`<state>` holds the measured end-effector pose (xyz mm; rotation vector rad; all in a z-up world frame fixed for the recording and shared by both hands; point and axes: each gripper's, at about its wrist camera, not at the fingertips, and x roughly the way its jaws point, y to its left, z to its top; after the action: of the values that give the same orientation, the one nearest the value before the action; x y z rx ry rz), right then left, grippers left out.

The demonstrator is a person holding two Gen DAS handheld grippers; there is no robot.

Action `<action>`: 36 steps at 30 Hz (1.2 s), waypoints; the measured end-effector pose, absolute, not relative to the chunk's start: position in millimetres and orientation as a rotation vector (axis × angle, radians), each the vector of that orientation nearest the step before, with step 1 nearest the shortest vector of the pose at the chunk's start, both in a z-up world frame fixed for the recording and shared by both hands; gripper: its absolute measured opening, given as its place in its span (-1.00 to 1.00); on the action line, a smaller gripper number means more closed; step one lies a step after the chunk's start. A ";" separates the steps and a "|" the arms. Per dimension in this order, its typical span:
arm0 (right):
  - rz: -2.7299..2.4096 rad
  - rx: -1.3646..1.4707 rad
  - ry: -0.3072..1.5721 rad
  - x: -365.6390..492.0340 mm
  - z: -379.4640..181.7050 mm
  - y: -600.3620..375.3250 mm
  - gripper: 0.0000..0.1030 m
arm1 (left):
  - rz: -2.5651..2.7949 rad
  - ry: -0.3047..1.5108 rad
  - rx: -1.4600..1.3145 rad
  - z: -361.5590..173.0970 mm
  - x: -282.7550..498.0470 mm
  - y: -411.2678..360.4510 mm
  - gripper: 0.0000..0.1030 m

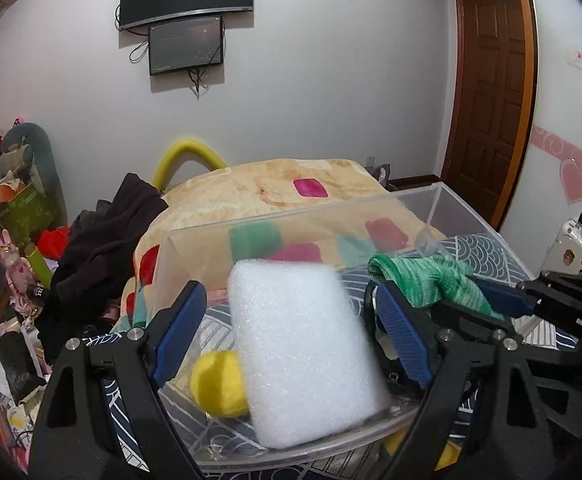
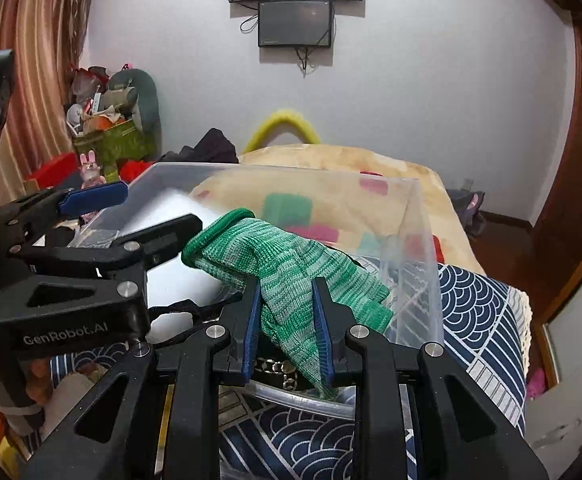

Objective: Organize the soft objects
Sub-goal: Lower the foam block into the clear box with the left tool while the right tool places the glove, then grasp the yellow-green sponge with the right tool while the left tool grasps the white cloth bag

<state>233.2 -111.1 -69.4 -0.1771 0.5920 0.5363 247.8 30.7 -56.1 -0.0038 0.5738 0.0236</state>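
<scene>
A clear plastic bin (image 1: pixel 287 216) stands on the patterned bed cover. My left gripper (image 1: pixel 291 312) is open over the bin. A white foam block (image 1: pixel 307 348) sits between its spread fingers, blurred, touching neither pad, leaning on the bin's near rim. A yellow ball (image 1: pixel 215 384) lies in the bin beside it. My right gripper (image 2: pixel 287 312) is shut on a green knitted glove (image 2: pixel 283 268) and holds it over the bin (image 2: pixel 423 240). The glove (image 1: pixel 423 276) and the right gripper (image 1: pixel 503 300) also show at the right of the left wrist view.
A yellow-orange blanket (image 1: pixel 275 184) is heaped behind the bin. Dark clothes (image 1: pixel 103 240) lie to its left. Cluttered boxes and toys (image 1: pixel 15 216) stand at far left. A wooden door (image 1: pixel 491 92) is at right. The blue wave-patterned cover (image 2: pixel 479 312) spreads under the bin.
</scene>
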 end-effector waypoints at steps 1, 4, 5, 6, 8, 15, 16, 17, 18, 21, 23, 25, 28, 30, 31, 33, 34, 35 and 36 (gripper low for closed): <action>0.531 -0.182 0.589 231.8 -68.2 -111.7 -0.55 | 0.026 0.575 -0.005 -55.4 248.2 30.9 0.77; 0.535 -0.181 0.597 232.1 -64.2 -113.6 -0.49 | 0.024 0.575 -0.023 -52.6 245.7 33.4 0.83; 0.534 -0.181 0.599 232.2 -63.2 -114.0 -0.44 | 0.019 0.570 -0.031 -50.8 242.7 34.5 0.83; 0.533 -0.179 0.598 231.0 -62.1 -115.4 -0.41 | 0.018 0.567 -0.033 -50.1 241.1 33.6 0.84; 0.531 -0.173 0.591 229.1 -59.4 -117.7 -0.30 | 0.013 0.559 -0.032 -47.0 235.1 33.1 0.84; 0.526 -0.136 0.541 214.1 -43.6 -130.4 0.09 | 0.008 0.487 -0.029 -26.8 204.4 26.9 0.99; 0.526 -0.135 0.532 211.2 -41.0 -132.8 0.10 | 0.005 0.479 -0.027 -24.1 200.2 25.8 0.99; 0.527 -0.134 0.527 208.8 -39.4 -134.6 0.10 | 0.000 0.474 -0.026 -21.3 195.7 24.5 0.99; 0.527 -0.132 0.518 204.9 -36.7 -137.3 0.10 | -0.003 0.469 -0.025 -18.8 191.8 23.2 0.99; 0.521 -0.138 0.495 195.6 -32.6 -143.1 0.17 | -0.010 0.458 -0.015 -12.6 181.0 18.2 0.99; 0.517 -0.136 0.477 188.9 -31.2 -147.0 0.23 | -0.014 0.442 -0.010 -9.2 170.4 15.2 0.99; 0.518 -0.129 0.466 181.1 -30.3 -151.1 0.25 | -0.018 0.435 -0.007 -7.7 161.6 12.8 0.99; 0.525 -0.117 0.460 171.9 -32.0 -156.7 0.26 | -0.020 0.442 0.000 -11.0 151.6 13.0 1.00; 0.530 -0.109 0.466 167.8 -36.1 -158.1 0.26 | -0.016 0.459 0.015 -19.3 145.0 11.5 1.00; 0.535 -0.106 0.471 166.0 -38.1 -158.6 0.26 | -0.014 0.472 0.022 -24.7 142.4 11.7 1.00; 0.548 -0.100 0.487 164.1 -43.8 -156.5 0.26 | -0.011 0.498 0.025 -34.9 138.2 13.5 1.00; 0.554 -0.100 0.495 163.5 -46.6 -155.0 0.26 | -0.011 0.515 0.024 -41.0 136.2 15.2 1.00; 0.558 -0.101 0.500 162.2 -49.4 -154.3 0.26 | -0.013 0.536 0.021 -48.3 134.0 17.1 1.00; 0.566 -0.103 0.509 162.0 -53.2 -152.0 0.26 | -0.014 0.548 0.018 -52.5 132.6 18.2 1.00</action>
<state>162.0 -152.0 -53.2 -0.1033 0.5085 0.5664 132.6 18.2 -52.5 0.0183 0.5476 -0.0142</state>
